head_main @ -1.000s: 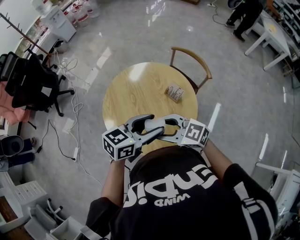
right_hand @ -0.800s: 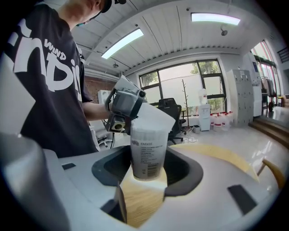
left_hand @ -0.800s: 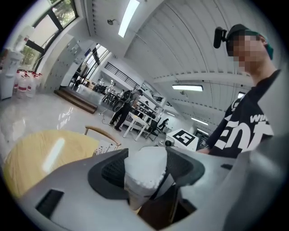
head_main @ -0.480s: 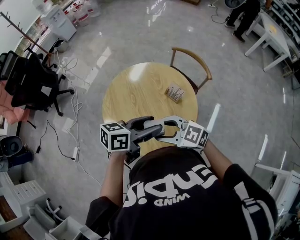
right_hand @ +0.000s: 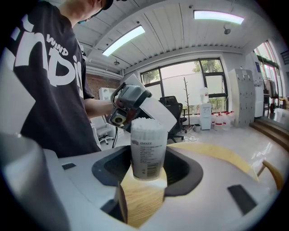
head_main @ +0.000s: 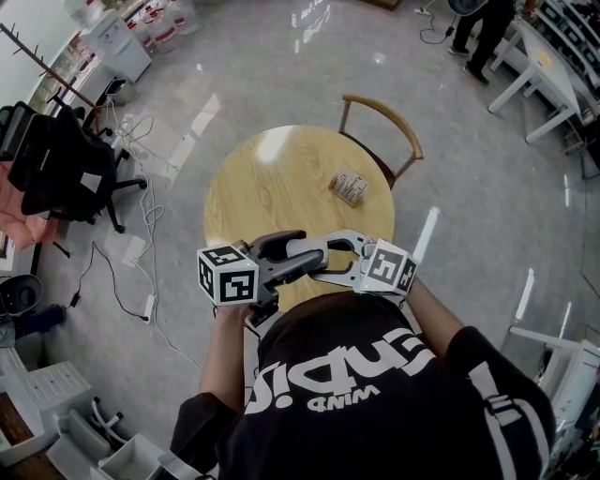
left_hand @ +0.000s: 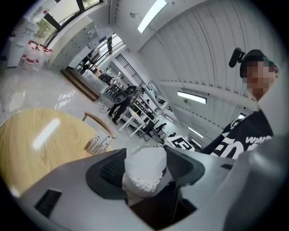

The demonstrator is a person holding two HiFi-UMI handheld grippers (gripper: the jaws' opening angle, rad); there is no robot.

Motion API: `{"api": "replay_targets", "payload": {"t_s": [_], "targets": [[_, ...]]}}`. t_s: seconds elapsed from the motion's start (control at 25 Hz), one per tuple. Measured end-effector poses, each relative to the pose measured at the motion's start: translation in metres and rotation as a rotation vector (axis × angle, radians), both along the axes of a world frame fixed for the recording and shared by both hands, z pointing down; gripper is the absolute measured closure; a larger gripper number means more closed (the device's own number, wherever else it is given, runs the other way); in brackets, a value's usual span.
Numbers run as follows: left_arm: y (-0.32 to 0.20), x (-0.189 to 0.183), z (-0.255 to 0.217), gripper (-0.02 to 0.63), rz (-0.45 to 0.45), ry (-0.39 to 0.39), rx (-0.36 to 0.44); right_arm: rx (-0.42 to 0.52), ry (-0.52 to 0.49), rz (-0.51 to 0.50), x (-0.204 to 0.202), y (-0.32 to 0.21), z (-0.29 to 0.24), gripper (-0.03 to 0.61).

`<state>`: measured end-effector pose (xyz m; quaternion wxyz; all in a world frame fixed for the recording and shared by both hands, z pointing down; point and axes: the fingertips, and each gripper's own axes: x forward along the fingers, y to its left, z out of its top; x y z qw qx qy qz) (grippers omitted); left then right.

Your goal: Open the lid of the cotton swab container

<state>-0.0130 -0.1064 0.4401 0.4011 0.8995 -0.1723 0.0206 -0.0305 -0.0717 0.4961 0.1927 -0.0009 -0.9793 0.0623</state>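
Observation:
The cotton swab container [right_hand: 146,149] is a clear cylinder with a printed label, packed with white swabs. It stands upright between the pads of my right gripper [right_hand: 146,169], which is shut on its lower body. My left gripper [left_hand: 144,168] closes on the container's top, where the lid [left_hand: 145,162] sits over the swab heads. In the right gripper view the left gripper [right_hand: 131,108] shows just behind the container's top. In the head view both grippers, left [head_main: 305,251] and right [head_main: 328,258], meet over the round table's near edge [head_main: 281,211], hiding the container.
A small box of sticks [head_main: 349,185] lies on the table's far right. A wooden chair [head_main: 380,117] stands behind the table. An office chair [head_main: 66,173] and floor cables [head_main: 150,234] are at the left. A person [head_main: 487,28] stands far off.
My left gripper has rolled about its own line, so its marker cube now shows a different face and sits slightly further left. The right gripper and container have stayed put.

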Motion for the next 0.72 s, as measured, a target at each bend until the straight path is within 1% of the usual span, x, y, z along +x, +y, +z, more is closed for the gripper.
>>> {"api": "replay_targets", "payload": {"t_s": [0.12,0.36,0.6,0.72], "targets": [[-0.003,-0.003,-0.003,0.342,-0.014,0.019,0.01,-0.001,0.001,0.006,0.002,-0.003,0.0,0.364],[-0.006,-0.014,0.004,0.342,-0.041,0.02,0.007,-0.003,0.02,0.036,0.008,-0.01,0.009,0.365],[-0.01,-0.028,0.006,0.342,-0.086,0.024,-0.009,-0.027,0.025,0.109,0.025,-0.026,0.007,0.367],[-0.014,-0.035,0.009,0.342,-0.109,0.013,-0.015,-0.031,0.028,0.154,0.029,-0.037,0.007,0.368]]}}
